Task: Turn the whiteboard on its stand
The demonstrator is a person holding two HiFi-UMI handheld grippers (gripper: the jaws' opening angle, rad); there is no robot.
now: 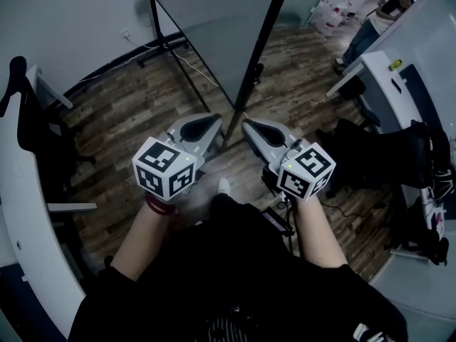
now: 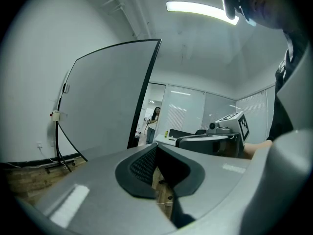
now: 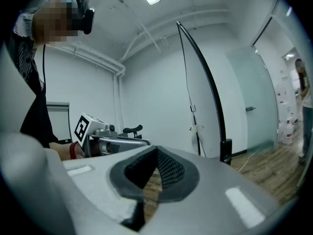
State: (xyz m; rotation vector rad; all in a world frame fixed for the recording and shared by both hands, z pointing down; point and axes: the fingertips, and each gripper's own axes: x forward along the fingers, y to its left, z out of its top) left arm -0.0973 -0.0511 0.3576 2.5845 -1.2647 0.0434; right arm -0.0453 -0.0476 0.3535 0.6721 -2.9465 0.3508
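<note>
The left gripper (image 1: 208, 125) and right gripper (image 1: 251, 128) are held side by side near the whiteboard (image 1: 214, 27) — both pairs of jaws are closed, nothing between them.

Black short-sleeved top (image 1: 239, 262), dark red wristband (image 1: 160, 206), left grey plastic gripper (image 1: 214, 123), right grey plastic gripper (image 1: 247, 125), black-and-white marker cubes (image 1: 165, 168)

Head view: set high over the person's arms and faced steeply down; the left hand-held gripper (image 1: 214, 125) and right hand-held gripper (image 1: 249, 128) are seen close, the whiteboard (image 1: 214, 27) edge-on beyond
Left gripper view: mounted low, faced nearly level along its jaws at the whiteboard's face
Right gripper view: mounted alike, the whiteboard's edge seen near
Shared: whiteboard and wood floor (image 1: 142, 112); each hand-held gripper is seen in the other's view
</note>
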